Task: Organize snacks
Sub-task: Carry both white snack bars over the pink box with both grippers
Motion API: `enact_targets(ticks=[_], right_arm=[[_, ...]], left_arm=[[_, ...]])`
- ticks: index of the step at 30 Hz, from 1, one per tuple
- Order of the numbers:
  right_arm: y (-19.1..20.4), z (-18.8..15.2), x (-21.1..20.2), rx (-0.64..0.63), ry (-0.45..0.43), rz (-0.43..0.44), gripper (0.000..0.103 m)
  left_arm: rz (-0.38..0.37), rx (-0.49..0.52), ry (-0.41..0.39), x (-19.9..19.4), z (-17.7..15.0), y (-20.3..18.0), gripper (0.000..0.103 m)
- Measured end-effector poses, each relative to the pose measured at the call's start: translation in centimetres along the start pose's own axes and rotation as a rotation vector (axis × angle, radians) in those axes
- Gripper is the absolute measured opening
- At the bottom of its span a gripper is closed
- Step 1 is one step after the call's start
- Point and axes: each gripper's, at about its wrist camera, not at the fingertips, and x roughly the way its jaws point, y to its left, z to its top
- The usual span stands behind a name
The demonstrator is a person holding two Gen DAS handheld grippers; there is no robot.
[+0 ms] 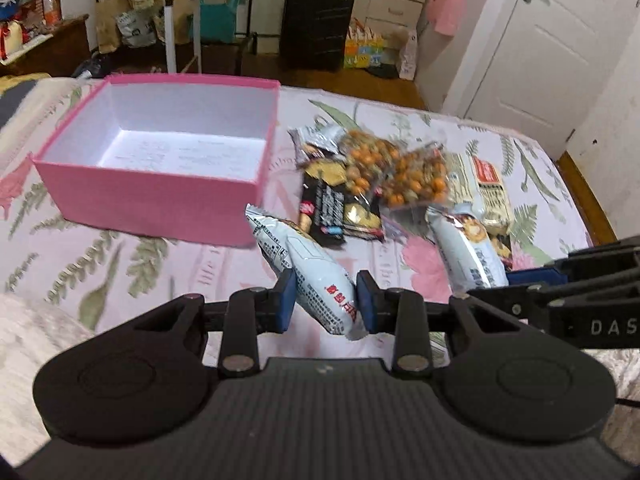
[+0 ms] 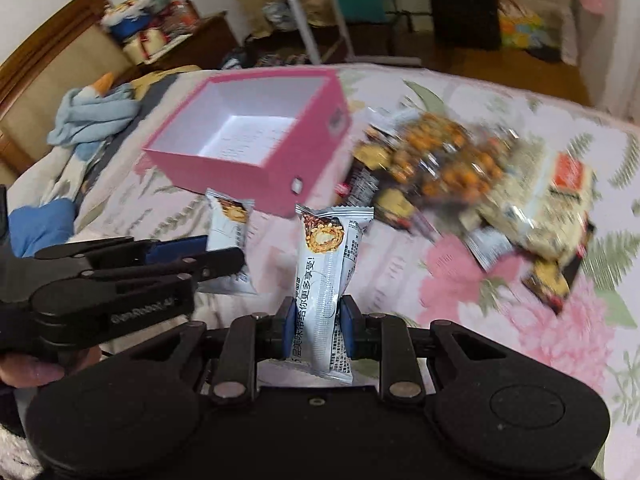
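Left gripper pinching one pale packet, right gripper pinching another, both short of the empty box beside the pile; slippery wrappers, edge grips: likely slip and drop outside.

Floral bedspread, black suitcase, white door, light blue cloth, wooden headboard

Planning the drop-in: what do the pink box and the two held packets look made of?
Pink box: likely rigid paperboard, matte; straight thin walls, white paper lining. Packet in left tongs and packet in right tongs: glossy plastic film, probably; crimped ends, highlights, creasing where the pads squeeze them.
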Motion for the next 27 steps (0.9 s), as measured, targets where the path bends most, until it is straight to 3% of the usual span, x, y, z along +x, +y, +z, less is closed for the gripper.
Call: enact_targets(ticks=[6,13,27], right_arm=[[2.8,3.3,0.7,-0.084,-0.037,0.043,0.027],[3.7,6.6,3.9,-0.082,-0.045,0.112,0.027],[3.4,16.6,12.2,-0.004,-0.059,0.148,0.028]], left_arm=[[0.018,-0.023,-0.042,-0.7,1.5,2.1,0.031],[0.037,-0.024,-0.056,0.9,3.5,4.3,0.031],[0.064,-0.005,-0.056,8.2,12.8,11.7,0.031]])
